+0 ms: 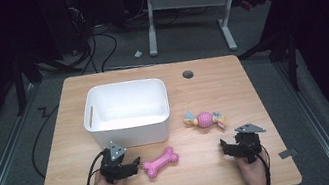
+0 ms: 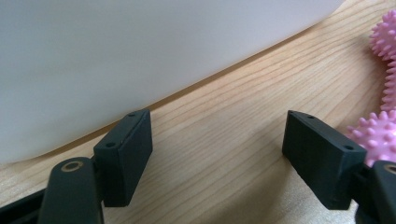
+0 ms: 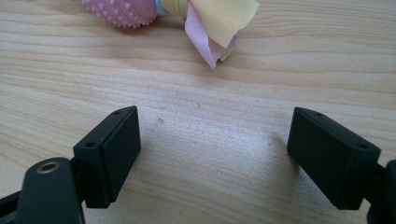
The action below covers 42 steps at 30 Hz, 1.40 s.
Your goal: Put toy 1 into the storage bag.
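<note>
A white bin stands on the wooden table, left of centre. A pink spiky bone toy lies in front of it, and a pink ball toy with cloth ends lies to its right. My left gripper rests on the table just left of the bone, open and holding nothing. In the left gripper view the bin wall is close ahead and the bone touches the right edge. My right gripper is open below the ball toy; in the right gripper view the ball toy's cloth end lies ahead.
A round cable hole sits near the table's far edge. Behind the table stand a desk frame and loose cables on the grey floor. Bare wood lies between the two toys and along the front edge.
</note>
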Motion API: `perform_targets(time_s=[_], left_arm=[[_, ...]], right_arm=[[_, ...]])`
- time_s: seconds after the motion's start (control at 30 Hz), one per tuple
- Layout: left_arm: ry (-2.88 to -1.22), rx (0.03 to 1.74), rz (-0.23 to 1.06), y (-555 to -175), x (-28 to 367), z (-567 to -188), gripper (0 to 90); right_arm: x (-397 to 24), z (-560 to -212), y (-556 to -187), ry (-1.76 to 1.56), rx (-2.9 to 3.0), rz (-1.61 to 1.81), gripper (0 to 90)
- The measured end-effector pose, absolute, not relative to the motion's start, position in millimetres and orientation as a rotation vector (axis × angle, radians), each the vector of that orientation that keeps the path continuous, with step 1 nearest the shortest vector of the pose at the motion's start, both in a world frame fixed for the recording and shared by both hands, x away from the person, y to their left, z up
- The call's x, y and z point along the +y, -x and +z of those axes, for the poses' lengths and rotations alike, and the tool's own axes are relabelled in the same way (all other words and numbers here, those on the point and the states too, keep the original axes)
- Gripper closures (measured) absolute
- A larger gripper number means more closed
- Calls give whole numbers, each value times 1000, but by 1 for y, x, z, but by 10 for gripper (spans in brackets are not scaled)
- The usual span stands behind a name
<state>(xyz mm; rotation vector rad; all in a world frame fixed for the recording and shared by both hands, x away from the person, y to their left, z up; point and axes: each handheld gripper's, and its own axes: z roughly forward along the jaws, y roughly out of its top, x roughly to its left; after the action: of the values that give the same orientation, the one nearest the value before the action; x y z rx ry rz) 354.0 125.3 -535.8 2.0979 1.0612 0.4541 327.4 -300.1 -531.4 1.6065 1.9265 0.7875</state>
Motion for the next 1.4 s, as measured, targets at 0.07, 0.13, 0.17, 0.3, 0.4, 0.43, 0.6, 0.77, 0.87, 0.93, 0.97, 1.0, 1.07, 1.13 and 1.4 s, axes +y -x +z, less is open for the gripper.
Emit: perform_targets(time_s=[0.07, 0.13, 0.17, 0.3, 0.4, 0.43, 0.6, 0.77, 0.87, 0.93, 0.97, 1.0, 1.07, 1.13, 1.4], left_arm=[[-2098, 1061, 454, -354, 125, -536, 246], [-2098, 1062, 454, -354, 125, -536, 246], [-2098, 1062, 454, -354, 125, -536, 246], [-2098, 1062, 454, -354, 125, -536, 247], [-2098, 1061, 453, -354, 125, -536, 247], [-2098, 1060, 452, -354, 125, -536, 246], [-2109, 1045, 446, -354, 125, -536, 223], [-2112, 1041, 437, -354, 124, -536, 195], [-2114, 1039, 436, -354, 124, -536, 191], [-2117, 1033, 433, -355, 125, -536, 192], [-2117, 1033, 433, -355, 125, -536, 193], [-2117, 1037, 432, -355, 124, -536, 194], [-2124, 1048, 426, -355, 125, -534, 210], [-2125, 1053, 421, -355, 126, -534, 214], [-2094, 1073, 353, -352, 139, -524, 263]], right_arm=[[-300, -531, -327, -1605, 1927, 787, 172], [-300, -531, -327, -1606, 1926, 787, 172], [-300, -531, -327, -1606, 1926, 787, 172], [-300, -531, -327, -1603, 1927, 786, 172], [-300, -531, -327, -1603, 1928, 787, 172], [-300, -531, -327, -1603, 1928, 787, 172], [-300, -531, -327, -1606, 1927, 786, 172], [-300, -531, -327, -1603, 1928, 786, 172], [-300, -531, -327, -1604, 1928, 786, 172], [-300, -531, -327, -1604, 1928, 786, 172], [-300, -531, -327, -1604, 1928, 787, 172], [-300, -531, -327, -1604, 1928, 787, 172], [-300, -531, -327, -1604, 1928, 787, 172], [-300, -531, -327, -1604, 1928, 786, 172], [-300, -531, -327, -1602, 1929, 787, 171]])
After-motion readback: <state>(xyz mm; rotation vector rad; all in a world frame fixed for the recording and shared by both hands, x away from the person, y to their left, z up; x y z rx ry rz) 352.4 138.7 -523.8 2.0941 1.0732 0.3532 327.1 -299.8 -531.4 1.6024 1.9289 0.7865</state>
